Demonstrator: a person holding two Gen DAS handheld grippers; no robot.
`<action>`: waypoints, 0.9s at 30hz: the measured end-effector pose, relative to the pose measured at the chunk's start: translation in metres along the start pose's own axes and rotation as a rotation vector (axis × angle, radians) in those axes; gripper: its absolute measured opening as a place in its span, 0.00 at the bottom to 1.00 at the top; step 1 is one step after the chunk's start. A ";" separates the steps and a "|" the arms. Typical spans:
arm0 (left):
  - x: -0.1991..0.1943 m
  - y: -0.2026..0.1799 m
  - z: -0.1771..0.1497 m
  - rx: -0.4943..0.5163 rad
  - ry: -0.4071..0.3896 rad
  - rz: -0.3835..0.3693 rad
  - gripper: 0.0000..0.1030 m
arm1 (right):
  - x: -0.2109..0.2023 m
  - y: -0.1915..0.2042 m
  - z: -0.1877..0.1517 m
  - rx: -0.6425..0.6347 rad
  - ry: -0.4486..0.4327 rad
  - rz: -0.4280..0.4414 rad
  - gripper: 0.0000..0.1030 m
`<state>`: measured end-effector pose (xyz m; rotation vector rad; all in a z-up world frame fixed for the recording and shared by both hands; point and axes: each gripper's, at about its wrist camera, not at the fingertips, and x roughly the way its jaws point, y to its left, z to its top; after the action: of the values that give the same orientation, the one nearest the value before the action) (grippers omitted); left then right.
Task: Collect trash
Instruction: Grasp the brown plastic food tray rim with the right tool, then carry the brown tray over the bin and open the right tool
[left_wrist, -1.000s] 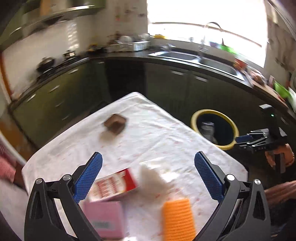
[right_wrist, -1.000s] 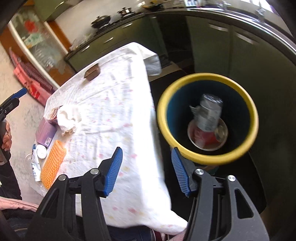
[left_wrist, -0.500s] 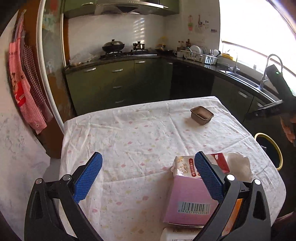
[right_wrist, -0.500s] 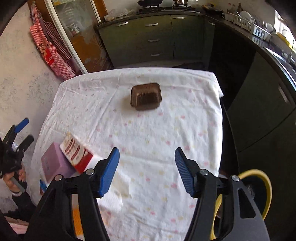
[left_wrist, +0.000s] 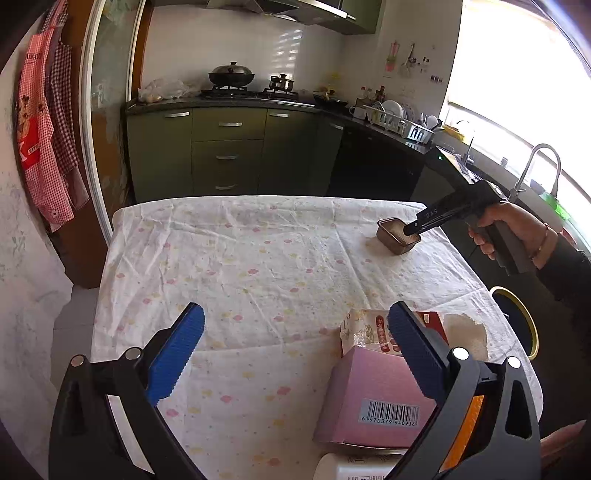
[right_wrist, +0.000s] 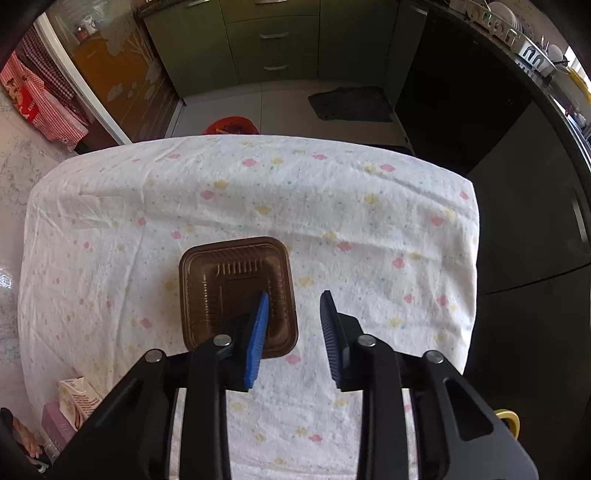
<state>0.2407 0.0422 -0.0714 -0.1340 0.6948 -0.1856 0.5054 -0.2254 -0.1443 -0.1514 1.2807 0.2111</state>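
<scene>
Tray (right_wrist: 236, 291) now under right gripper (right_wrist: 293, 339) (jaws closing).

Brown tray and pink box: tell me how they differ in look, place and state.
The brown tray is an open, ribbed, shallow plastic dish; the pink box is a closed carton with a barcode. The brown tray sits alone toward the far side of the table; the pink box lies at the near edge among other packaging. The right claw straddles the brown tray's wall, jaws just narrowing, not yet pinching; nothing touches the pink box. Both rest on the floral cloth.
</scene>
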 end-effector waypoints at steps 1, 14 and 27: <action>0.000 -0.001 0.000 0.000 0.001 -0.003 0.95 | 0.001 -0.001 0.002 0.002 0.001 0.000 0.26; -0.005 -0.008 -0.001 0.011 -0.017 -0.030 0.95 | 0.008 0.016 0.001 0.001 0.007 0.000 0.05; -0.024 -0.022 -0.002 0.044 -0.044 -0.021 0.95 | -0.090 -0.009 -0.075 0.035 -0.132 0.074 0.04</action>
<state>0.2184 0.0261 -0.0544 -0.1030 0.6453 -0.2178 0.4129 -0.2581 -0.0791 -0.0591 1.1593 0.2583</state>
